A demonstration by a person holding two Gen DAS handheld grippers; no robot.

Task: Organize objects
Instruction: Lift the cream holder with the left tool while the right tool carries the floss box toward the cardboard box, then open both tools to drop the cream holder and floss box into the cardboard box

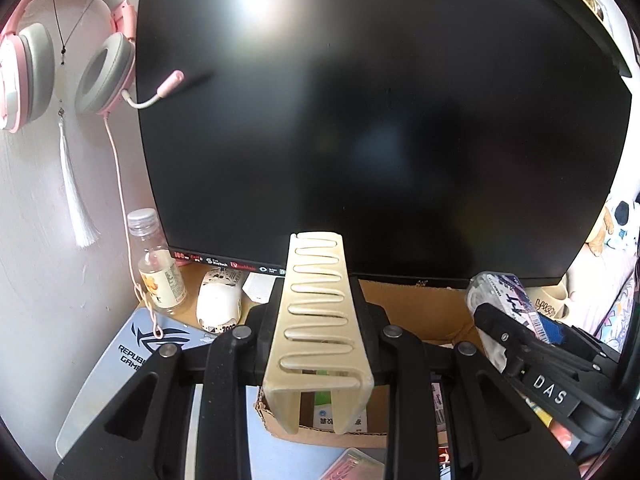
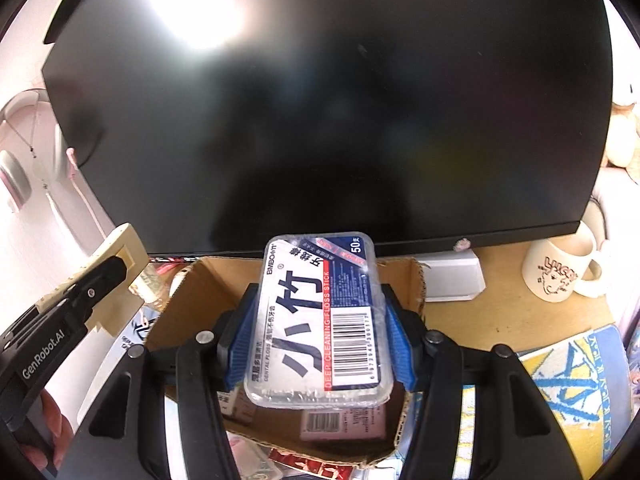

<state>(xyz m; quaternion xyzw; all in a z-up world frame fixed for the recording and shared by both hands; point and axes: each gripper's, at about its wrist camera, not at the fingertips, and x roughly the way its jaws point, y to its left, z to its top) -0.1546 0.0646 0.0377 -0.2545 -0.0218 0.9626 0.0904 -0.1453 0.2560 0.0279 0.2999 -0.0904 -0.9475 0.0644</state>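
The right gripper [image 2: 318, 340] is clamping a clear floss stick box [image 2: 318, 312] between its blue pads [image 2: 239, 344] in the lower middle of the right wrist view, and the box is hanging above an open cardboard box [image 2: 208, 292] that is sitting before a dark monitor [image 2: 320, 100]. The left gripper [image 1: 318, 380] is holding its fingers together on a cream ridged holder [image 1: 316, 316], which is standing up in the centre of the left wrist view. A cream mug [image 2: 560, 268] is resting at the right edge, and a pink headset [image 1: 68, 48] is hanging in the upper left beside a small bottle [image 1: 160, 268] and a white mouse [image 1: 220, 304]
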